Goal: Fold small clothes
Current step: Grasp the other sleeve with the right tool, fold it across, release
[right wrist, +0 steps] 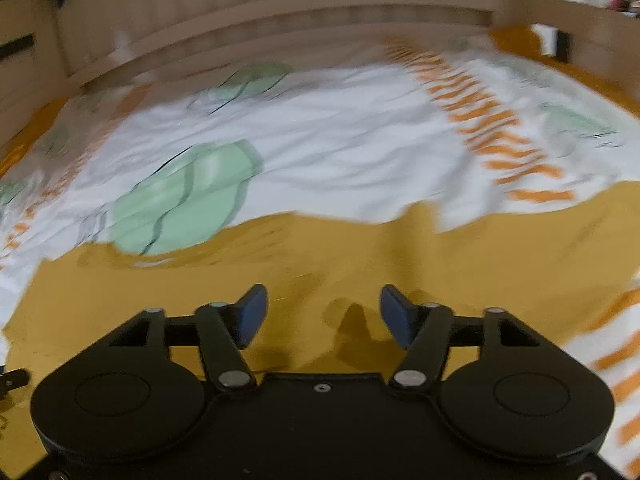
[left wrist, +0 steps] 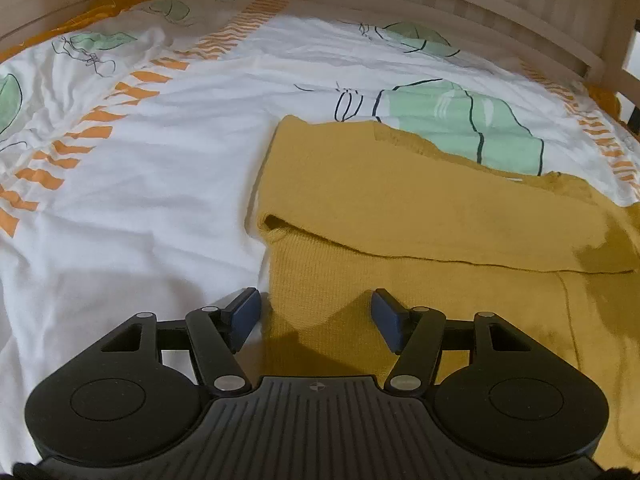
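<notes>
Left wrist view shows a bed (left wrist: 132,240) spread with one white duvet cover (left wrist: 168,168) printed with green shapes and orange stripe bands, ringed at the far side by a pale wooden bed frame (left wrist: 400,4). On the cover lies one mustard-yellow knitted sweater (left wrist: 400,216), the single garment in sight, partly folded: a flap or sleeve is doubled over across its body, leaving a straight folded edge that runs crosswise from the sweater's near-left corner off toward the right of the picture. Its long axis runs left to right across both views, not away from the cameras. The left gripper (left wrist: 316,316) hangs directly over the sweater's near-left edge, pitched downward, with the knit filling the gap below; its jaws stand wide apart and grip nothing, neither blue pad pressing the cloth. In the right wrist view, which is smeared by motion, the right gripper (right wrist: 323,314) sits above the middle of the same yellow knit, its jaws likewise spread and empty, with fabric below but none pinched. My judgement is that the left gripper is the closer of the two to a free hem, so the next fold probably turns on that near-left edge, which lies straight ahead and just beneath its jaws. Two grippers, one sweater, one cover.
</notes>
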`<action>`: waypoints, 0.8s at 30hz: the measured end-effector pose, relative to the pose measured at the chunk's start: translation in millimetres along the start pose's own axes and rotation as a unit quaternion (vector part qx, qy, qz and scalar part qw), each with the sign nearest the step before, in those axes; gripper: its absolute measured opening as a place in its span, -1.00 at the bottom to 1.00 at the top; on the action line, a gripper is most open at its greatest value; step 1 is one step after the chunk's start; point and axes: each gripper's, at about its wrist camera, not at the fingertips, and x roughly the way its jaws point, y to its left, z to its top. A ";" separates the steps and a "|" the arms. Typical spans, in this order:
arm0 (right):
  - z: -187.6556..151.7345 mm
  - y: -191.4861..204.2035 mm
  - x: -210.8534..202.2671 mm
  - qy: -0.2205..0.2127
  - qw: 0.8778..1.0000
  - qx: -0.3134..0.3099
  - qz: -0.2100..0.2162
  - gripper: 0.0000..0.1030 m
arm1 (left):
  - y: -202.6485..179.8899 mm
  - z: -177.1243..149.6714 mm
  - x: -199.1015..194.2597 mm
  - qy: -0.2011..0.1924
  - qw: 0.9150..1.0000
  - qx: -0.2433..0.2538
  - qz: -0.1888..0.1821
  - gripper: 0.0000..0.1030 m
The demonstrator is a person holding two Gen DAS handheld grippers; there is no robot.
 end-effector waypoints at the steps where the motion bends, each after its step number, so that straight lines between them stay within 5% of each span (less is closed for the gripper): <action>1: 1.8 -14.4 -4.6 -0.005 1.000 0.007 -0.010 0.39 | -0.9 -0.2 -2.0 -0.002 1.000 -0.002 -0.004 0.16; 9: 11.9 -128.6 -14.7 -0.015 0.989 0.077 -0.123 0.40 | -22.4 -2.0 -16.5 -0.045 0.998 0.039 -0.025 0.15; 16: 19.0 -202.8 1.6 -0.016 0.971 0.124 -0.205 0.40 | -34.8 -10.4 -2.6 -0.028 0.996 0.082 -0.017 0.17; 24: 6.9 -256.1 24.0 -0.023 0.953 0.223 -0.205 0.43 | -40.6 -12.6 -2.6 -0.031 0.993 0.110 -0.003 0.23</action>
